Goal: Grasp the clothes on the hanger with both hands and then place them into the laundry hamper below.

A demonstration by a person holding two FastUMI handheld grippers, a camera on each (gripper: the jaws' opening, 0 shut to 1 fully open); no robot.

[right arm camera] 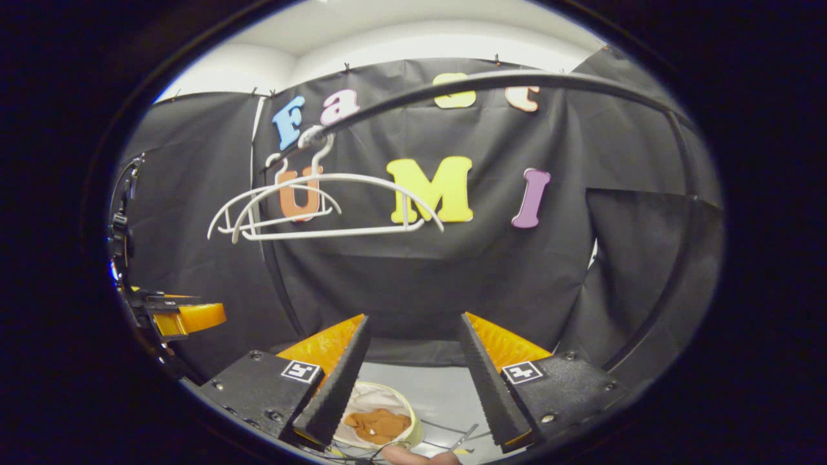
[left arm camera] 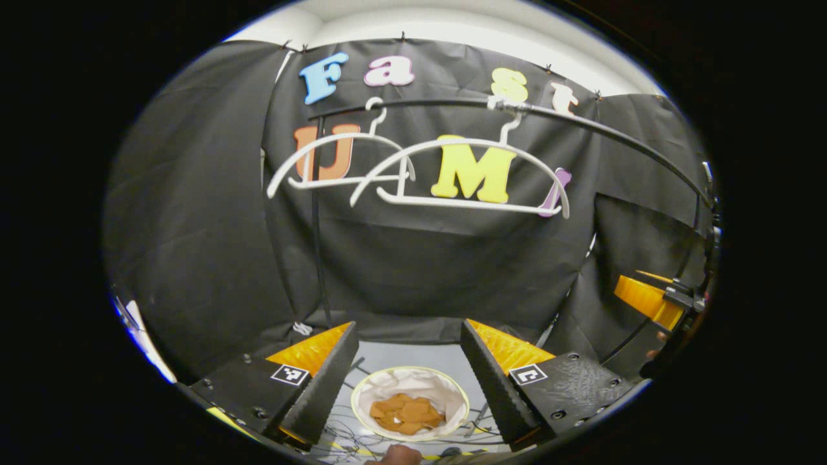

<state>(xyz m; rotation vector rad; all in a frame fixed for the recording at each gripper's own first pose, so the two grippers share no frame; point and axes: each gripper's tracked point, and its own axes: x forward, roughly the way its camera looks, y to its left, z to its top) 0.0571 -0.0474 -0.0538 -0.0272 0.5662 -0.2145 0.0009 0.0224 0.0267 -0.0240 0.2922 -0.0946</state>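
An orange-brown garment [left arm camera: 407,413] lies crumpled inside the round white laundry hamper [left arm camera: 452,391] on the floor. In the left gripper view the hamper sits below and between the fingers of my open left gripper [left arm camera: 409,336], which holds nothing. My right gripper [right arm camera: 413,326] is open and empty too, with the hamper [right arm camera: 413,423] and the garment [right arm camera: 378,424] low beside its left finger. Two bare white hangers [left arm camera: 452,174] hang on the black rail [left arm camera: 581,123] above; they also appear in the right gripper view [right arm camera: 323,206]. Each gripper appears at the other view's edge [left arm camera: 652,297] [right arm camera: 181,316].
Black cloth walls close the booth behind and at both sides. A black upright pole [left arm camera: 316,219] of the rack stands left of the hangers. Thin cables [left arm camera: 362,442] run over the grey floor around the hamper. A fingertip [right arm camera: 413,457] shows at the bottom edge.
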